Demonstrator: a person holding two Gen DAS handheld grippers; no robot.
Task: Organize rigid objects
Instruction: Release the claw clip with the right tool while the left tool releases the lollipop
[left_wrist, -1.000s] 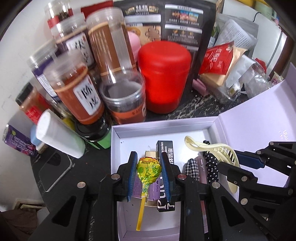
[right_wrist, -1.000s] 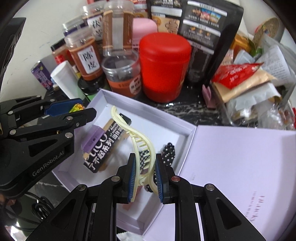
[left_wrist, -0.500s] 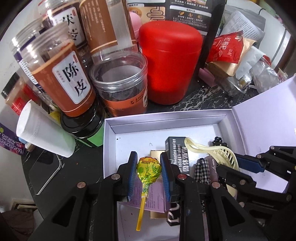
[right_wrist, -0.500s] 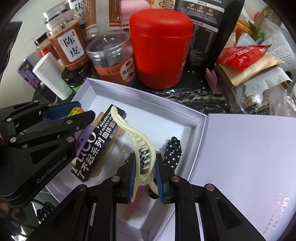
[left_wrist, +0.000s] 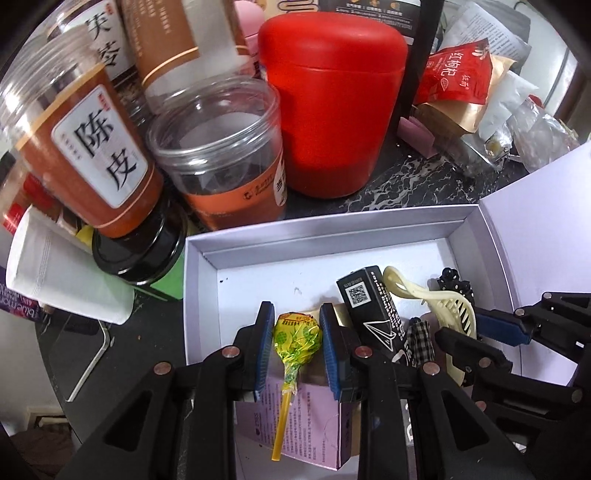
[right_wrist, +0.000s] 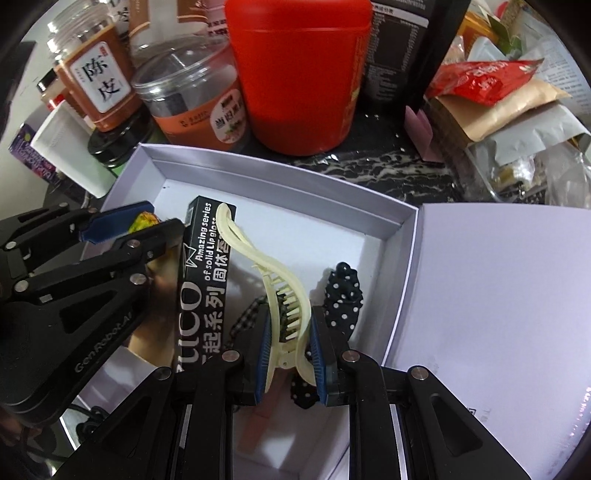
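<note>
The left hand-held gripper (left_wrist: 297, 338) is clamped on a yellow-green lollipop (left_wrist: 297, 335), held over the open lavender box (left_wrist: 369, 236) on the tabletop. The right hand-held gripper (right_wrist: 291, 350) is clamped on a cream hair claw (right_wrist: 275, 291) (teeth facing right), above a black lip-gloss carton (right_wrist: 201, 273) and a polka-dot bow (right_wrist: 343, 291) inside the same box.

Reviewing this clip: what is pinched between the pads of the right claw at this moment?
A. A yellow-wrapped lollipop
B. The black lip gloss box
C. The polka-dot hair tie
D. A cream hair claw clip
D: in the right wrist view the right claw is shut on the cream hair claw clip, while the lollipop sits in the left claw, both over the white box.
</note>
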